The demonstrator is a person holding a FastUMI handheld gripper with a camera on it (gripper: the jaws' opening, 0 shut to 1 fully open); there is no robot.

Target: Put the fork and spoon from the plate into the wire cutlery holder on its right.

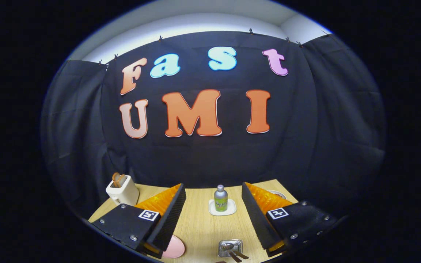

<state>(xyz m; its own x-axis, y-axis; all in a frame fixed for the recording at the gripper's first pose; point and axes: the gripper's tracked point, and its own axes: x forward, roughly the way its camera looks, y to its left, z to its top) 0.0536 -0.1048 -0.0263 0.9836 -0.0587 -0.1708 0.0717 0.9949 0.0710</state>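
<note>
My gripper [213, 185] is held above the wooden table [199, 226], open, with a wide gap and nothing between the fingers. Low between the fingers sits the silvery wire cutlery holder [230, 247]. A spoon [228, 247] and another utensil with a brown handle [240, 254] rest in it, their handles sticking out toward me. To the holder's left lies a pink plate [175, 247], partly hidden behind the left finger; the part I see is bare.
A small grey bottle with a green label [220, 199] stands on a white square coaster [222, 209] beyond the holder. A white toaster [122, 190] with bread in it is at the back left. A white dish rim [278, 193] peeks over the right finger.
</note>
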